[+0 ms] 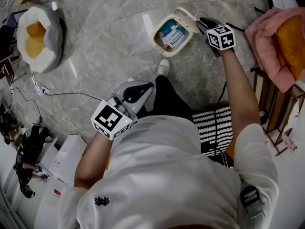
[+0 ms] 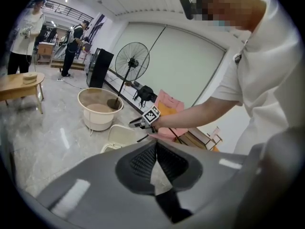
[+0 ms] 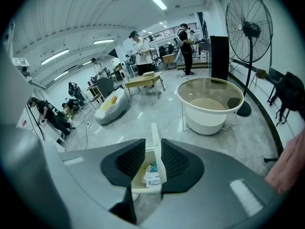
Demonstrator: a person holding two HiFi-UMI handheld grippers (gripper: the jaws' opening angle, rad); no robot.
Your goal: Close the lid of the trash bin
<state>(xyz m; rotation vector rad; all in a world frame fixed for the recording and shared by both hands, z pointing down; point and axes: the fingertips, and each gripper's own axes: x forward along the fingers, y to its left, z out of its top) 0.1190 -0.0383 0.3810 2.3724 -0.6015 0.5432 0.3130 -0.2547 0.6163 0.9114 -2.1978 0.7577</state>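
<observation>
A small cream trash bin (image 1: 170, 35) stands on the grey floor with its lid (image 1: 188, 16) tipped up at the far right and packets inside. My right gripper (image 1: 202, 24) reaches to the lid's free edge. In the right gripper view the lid (image 3: 155, 144) stands edge-on between the jaws, which are a narrow gap apart, above the bin (image 3: 147, 175). My left gripper (image 1: 142, 88) hangs shut and empty near the person's leg, well short of the bin. Its pads (image 2: 143, 159) meet at the tips. From there the bin (image 2: 116, 137) and the right gripper (image 2: 139, 124) show ahead.
A white pet bed with orange cushions (image 1: 39, 32) lies at the far left. A pink cloth (image 1: 279, 37) drapes a wooden rack at right. Thin cables (image 1: 57, 95) cross the floor. A shoe (image 1: 163, 67) stands just before the bin. A round tub (image 3: 208, 106) and a fan (image 3: 248, 27) stand beyond.
</observation>
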